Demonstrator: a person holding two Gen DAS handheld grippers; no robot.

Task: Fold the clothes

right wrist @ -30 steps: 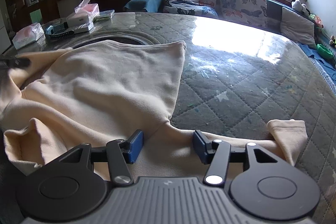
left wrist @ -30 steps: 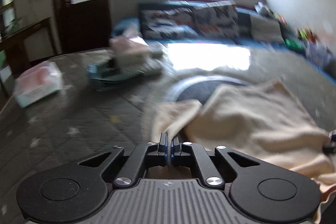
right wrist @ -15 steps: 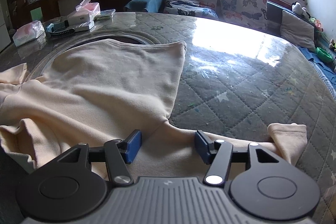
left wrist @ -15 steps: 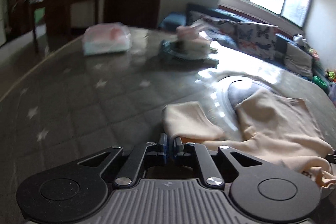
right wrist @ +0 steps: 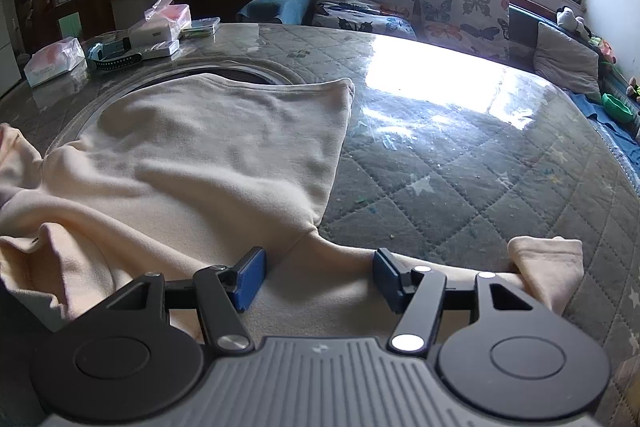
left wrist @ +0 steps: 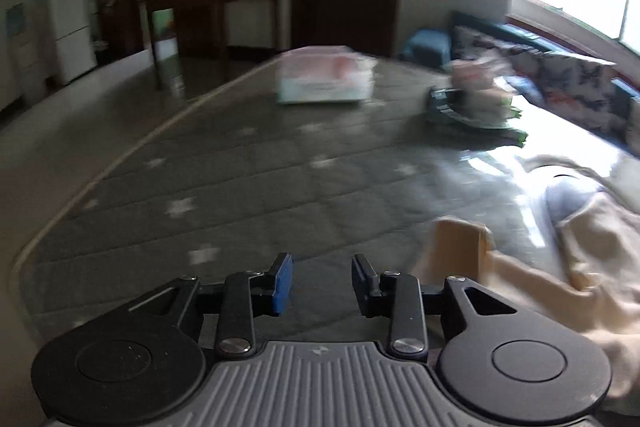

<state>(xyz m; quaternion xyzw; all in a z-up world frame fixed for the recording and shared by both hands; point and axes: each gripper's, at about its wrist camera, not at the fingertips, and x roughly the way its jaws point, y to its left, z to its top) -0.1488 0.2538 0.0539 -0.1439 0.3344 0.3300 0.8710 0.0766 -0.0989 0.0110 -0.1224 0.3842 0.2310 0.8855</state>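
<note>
A cream sweatshirt (right wrist: 208, 155) lies spread on the quilted grey table top (right wrist: 460, 187). My right gripper (right wrist: 318, 277) stands open just above the shirt's armpit, and the sleeve runs under its blue pads to a folded cuff (right wrist: 548, 267) at the right. In the left wrist view my left gripper (left wrist: 322, 283) hangs over bare table with nothing between its jaws, which are opening. The shirt's other sleeve cuff (left wrist: 460, 243) lies to its right, apart from the fingers, and the shirt's body (left wrist: 592, 251) lies beyond it.
A tissue pack (left wrist: 326, 81) and a pile of boxes with a dark strap (right wrist: 156, 31) sit at the table's far left. The table edge (left wrist: 100, 179) curves close on the left. A sofa with butterfly cushions (right wrist: 420, 11) runs behind the table.
My left gripper was shut on the sleeve cuff; it has let go, opened and swung left, leaving the cuff on the table. The right gripper has kept still.
</note>
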